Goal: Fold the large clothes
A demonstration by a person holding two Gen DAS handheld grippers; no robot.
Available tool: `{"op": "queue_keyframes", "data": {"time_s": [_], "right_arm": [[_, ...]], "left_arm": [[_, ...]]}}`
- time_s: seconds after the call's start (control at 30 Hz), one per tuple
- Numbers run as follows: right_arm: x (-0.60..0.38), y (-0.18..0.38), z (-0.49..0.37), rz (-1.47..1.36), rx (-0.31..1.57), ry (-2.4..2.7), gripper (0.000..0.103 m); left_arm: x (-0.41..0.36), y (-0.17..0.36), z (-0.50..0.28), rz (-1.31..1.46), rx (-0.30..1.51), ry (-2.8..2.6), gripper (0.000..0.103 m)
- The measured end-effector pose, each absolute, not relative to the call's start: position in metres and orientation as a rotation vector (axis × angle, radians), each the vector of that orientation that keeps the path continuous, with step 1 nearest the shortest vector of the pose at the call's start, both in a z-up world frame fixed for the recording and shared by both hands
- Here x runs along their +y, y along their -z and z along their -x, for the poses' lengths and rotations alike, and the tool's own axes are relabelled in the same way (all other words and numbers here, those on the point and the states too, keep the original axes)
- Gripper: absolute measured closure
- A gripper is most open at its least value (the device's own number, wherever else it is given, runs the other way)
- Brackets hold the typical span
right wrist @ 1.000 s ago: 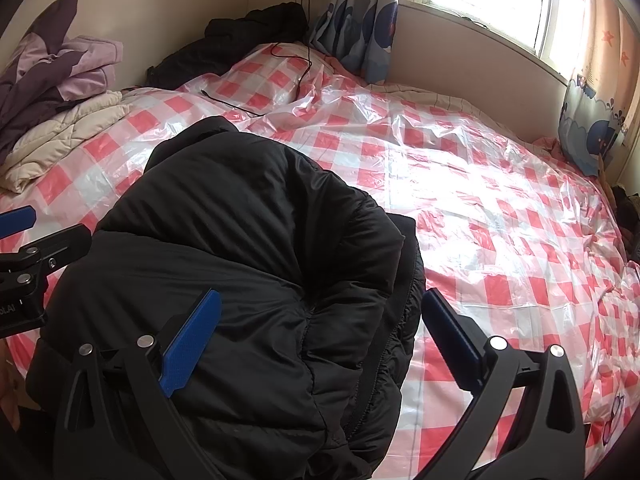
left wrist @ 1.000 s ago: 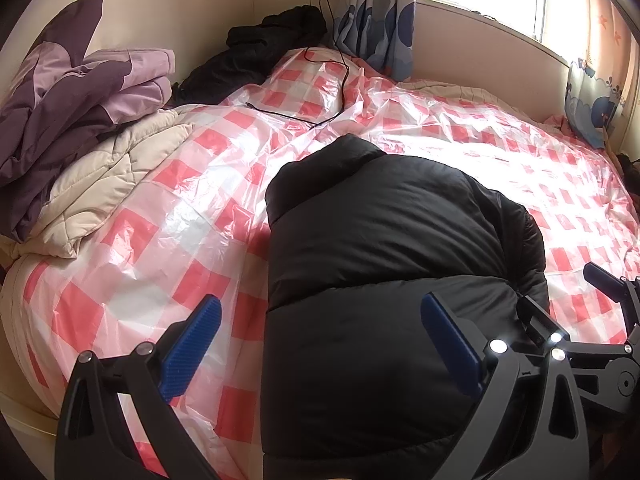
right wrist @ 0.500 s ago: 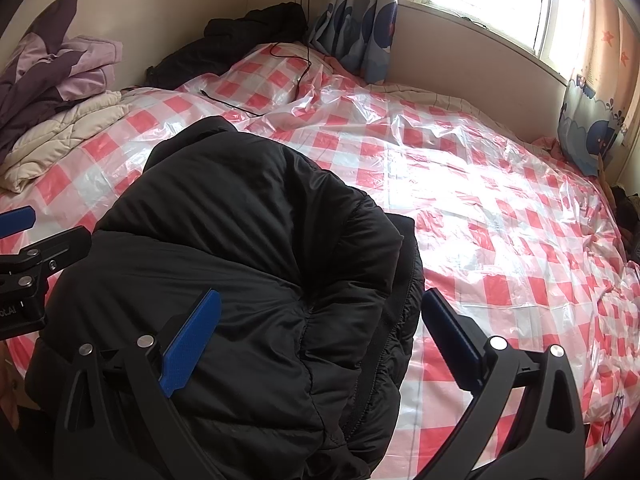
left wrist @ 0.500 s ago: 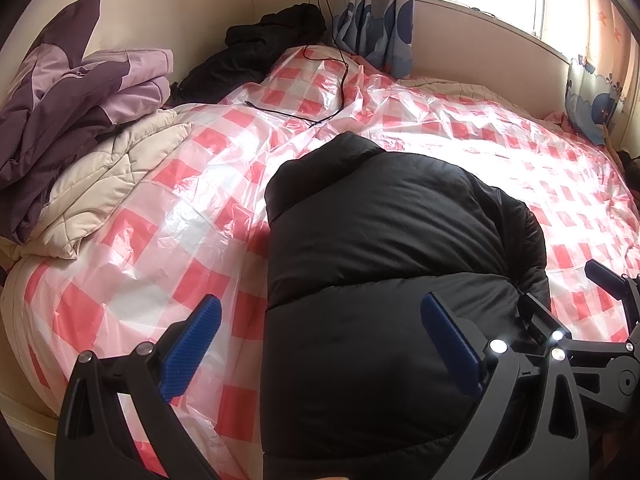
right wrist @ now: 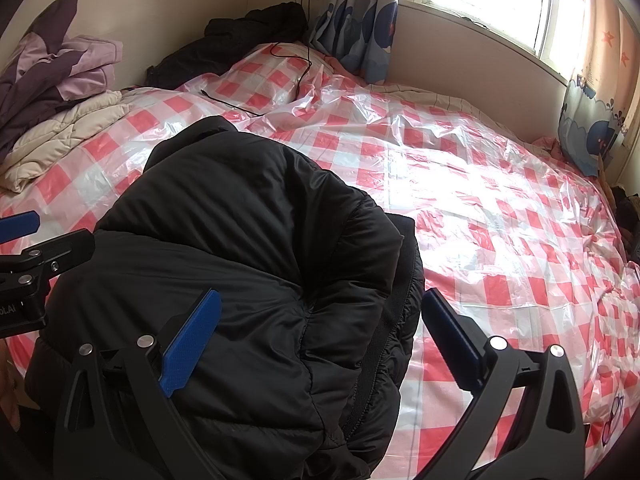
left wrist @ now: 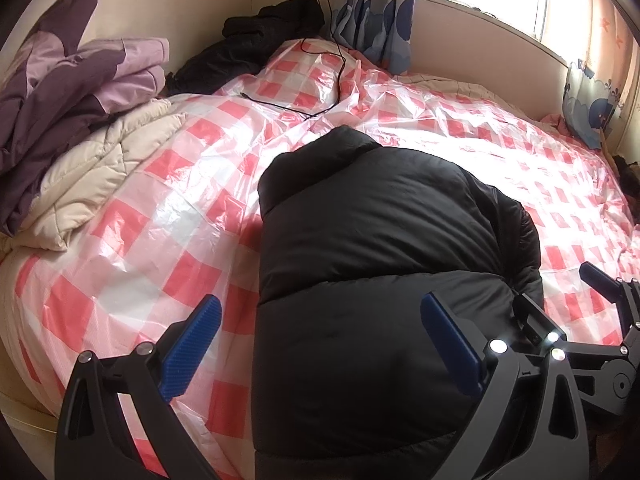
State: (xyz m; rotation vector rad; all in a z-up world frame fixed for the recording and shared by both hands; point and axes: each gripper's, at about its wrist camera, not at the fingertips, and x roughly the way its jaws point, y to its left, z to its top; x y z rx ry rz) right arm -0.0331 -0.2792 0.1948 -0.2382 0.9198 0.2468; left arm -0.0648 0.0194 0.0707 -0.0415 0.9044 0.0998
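Open stretch of pink-checked plastic sheet (right wrist: 500, 208) right of bulky black puffer jacket (right wrist: 248, 264). Left side crowded by cream quilted blanket (left wrist: 100, 176); thin black charging cable (left wrist: 320, 96) lying beyond.

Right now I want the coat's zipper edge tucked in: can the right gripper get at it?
Probably yes: the right gripper hangs open over the black puffer jacket, whose zipper edge lies exposed between its fingers.
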Motion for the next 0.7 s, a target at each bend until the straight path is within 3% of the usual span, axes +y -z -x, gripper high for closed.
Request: {"op": "queue_keyframes", "data": {"time_s": [0.53, 0.7], "right_arm": [[-0.280, -0.193, 0.033, 0.243, 0.921, -0.250, 0.006], [-0.282, -0.193, 0.033, 0.238, 0.926, -0.251, 0.006]], "left_arm": [[0.018, -0.070, 0.065, 0.059, 0.907, -0.062, 0.007], [0.019, -0.080, 0.075, 0.101, 0.827, 0.004, 0.008]]}}
